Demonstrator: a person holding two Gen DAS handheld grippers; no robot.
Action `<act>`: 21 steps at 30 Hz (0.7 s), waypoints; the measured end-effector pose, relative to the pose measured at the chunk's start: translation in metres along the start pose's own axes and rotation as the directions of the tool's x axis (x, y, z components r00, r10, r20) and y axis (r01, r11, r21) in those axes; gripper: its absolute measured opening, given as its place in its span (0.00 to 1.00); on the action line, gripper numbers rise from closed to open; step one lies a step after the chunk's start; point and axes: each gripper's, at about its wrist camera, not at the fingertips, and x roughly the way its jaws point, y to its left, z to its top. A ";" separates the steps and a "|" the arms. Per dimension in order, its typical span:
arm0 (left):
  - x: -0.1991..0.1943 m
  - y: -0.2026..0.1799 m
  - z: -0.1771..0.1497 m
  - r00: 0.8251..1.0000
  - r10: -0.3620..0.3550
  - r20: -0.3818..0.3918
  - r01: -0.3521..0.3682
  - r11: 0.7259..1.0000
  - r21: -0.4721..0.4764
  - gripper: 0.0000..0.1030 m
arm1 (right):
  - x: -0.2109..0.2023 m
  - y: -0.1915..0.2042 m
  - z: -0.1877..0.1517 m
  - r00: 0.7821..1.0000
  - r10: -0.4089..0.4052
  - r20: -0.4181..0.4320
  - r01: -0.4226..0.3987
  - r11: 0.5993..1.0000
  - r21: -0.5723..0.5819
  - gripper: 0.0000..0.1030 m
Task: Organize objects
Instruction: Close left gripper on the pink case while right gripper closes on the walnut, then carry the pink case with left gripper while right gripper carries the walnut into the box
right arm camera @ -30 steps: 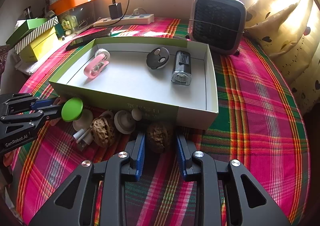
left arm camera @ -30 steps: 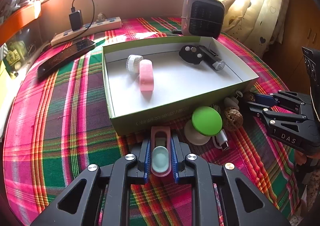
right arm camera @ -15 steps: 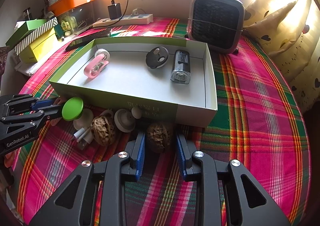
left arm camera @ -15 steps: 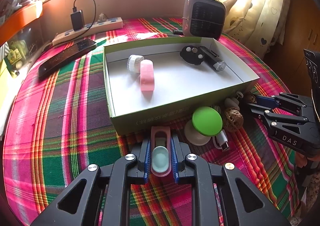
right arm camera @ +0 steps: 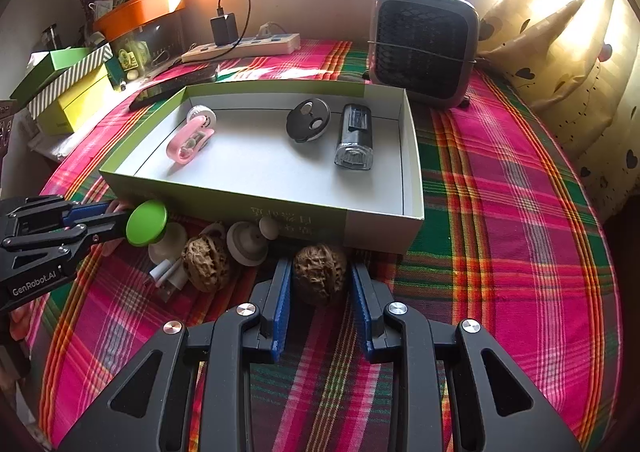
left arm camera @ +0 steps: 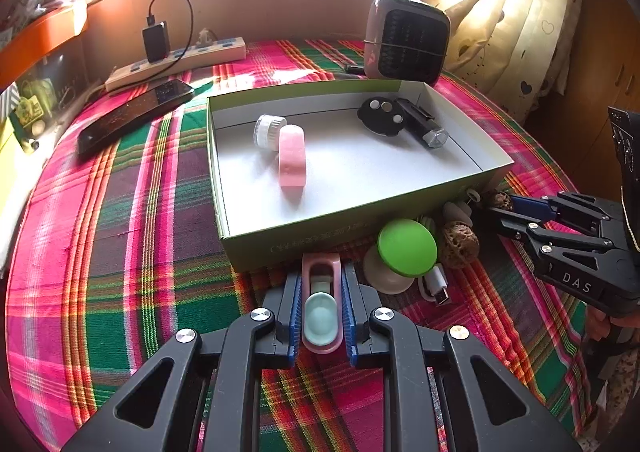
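Observation:
My left gripper (left arm camera: 322,284) is shut on a pink clip with a mint insert (left arm camera: 321,316), low over the plaid cloth just in front of the green box (left arm camera: 304,236). My right gripper (right arm camera: 320,267) is shut on a walnut (right arm camera: 320,272) against the box's front wall (right arm camera: 216,199). Between the two grippers lie a green-topped disc (right arm camera: 146,222), a second walnut (right arm camera: 206,262), a white knob (right arm camera: 246,242) and a USB plug (left arm camera: 438,288). Inside the box are a pink clip (left arm camera: 292,159), a white cap (left arm camera: 268,131), a black round fob (right arm camera: 308,119) and a black lamp (right arm camera: 354,135).
A grey fan heater (right arm camera: 424,45) stands behind the box. A power strip with a charger (right arm camera: 244,43) and a dark phone (left arm camera: 132,117) lie at the back left. Stacked green boxes (right arm camera: 68,83) sit at the far left, and a curtain (right arm camera: 560,51) hangs on the right.

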 end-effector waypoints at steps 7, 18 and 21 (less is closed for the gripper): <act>-0.009 -0.003 0.004 1.000 0.001 0.013 -0.001 1.000 0.004 0.15 | -0.007 0.002 0.003 1.000 0.004 0.012 -0.004 1.000 0.001 0.28; -0.021 -0.003 0.014 0.999 -0.009 0.043 0.010 1.000 -0.009 0.15 | -0.021 0.005 0.012 0.999 0.009 0.038 -0.009 1.000 0.002 0.28; -0.023 -0.003 0.019 0.999 -0.010 0.051 0.010 1.000 -0.013 0.15 | -0.024 0.005 0.018 0.999 0.019 0.045 -0.019 1.000 -0.002 0.28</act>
